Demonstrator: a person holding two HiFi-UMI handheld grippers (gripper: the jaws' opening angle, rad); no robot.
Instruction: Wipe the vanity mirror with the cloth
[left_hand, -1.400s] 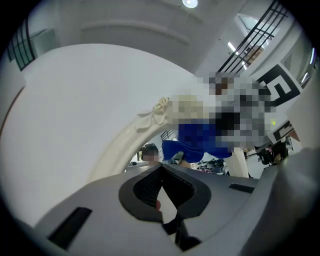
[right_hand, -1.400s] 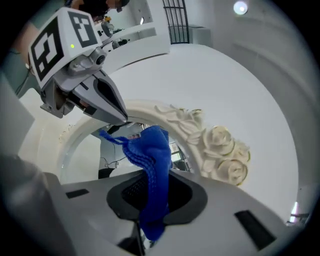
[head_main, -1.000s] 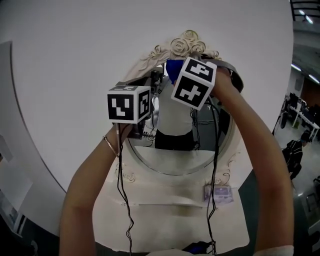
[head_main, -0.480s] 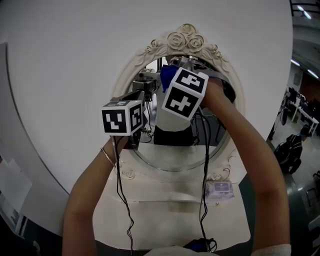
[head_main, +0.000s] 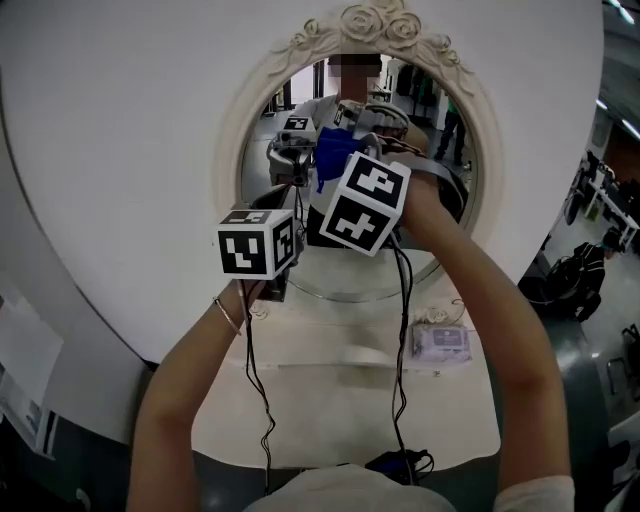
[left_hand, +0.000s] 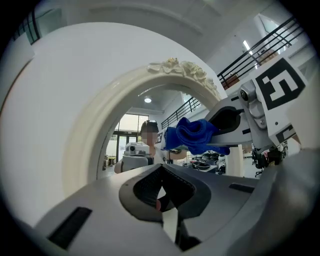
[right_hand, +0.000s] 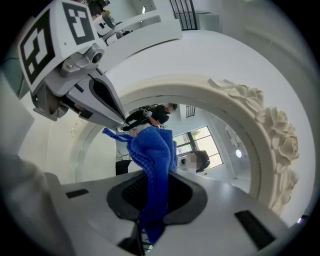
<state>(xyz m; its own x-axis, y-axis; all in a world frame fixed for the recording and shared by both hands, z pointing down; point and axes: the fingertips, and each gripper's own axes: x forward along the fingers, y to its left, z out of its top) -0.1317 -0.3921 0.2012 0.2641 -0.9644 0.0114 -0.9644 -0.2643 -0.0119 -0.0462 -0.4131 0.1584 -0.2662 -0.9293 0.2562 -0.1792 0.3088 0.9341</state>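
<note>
White wall behind, white vanity table (head_main: 330, 400) below. The oval vanity mirror (head_main: 435, 120), in a cream rose-carved frame, stands upright against the wall. The right gripper (right_hand: 152, 212) is clamped on the bunched blue cloth (right_hand: 152, 155), raised at the upper glass; contact is unclear. The left gripper (left_hand: 167, 212) is just beside it, jaws together and empty. A wipes packet (head_main: 440, 343) lies on the table.

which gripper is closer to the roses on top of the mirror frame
Right. The right gripper, shut on the cloth, is up at the mirror, below the roses. The left gripper sits lower and further left.
</note>
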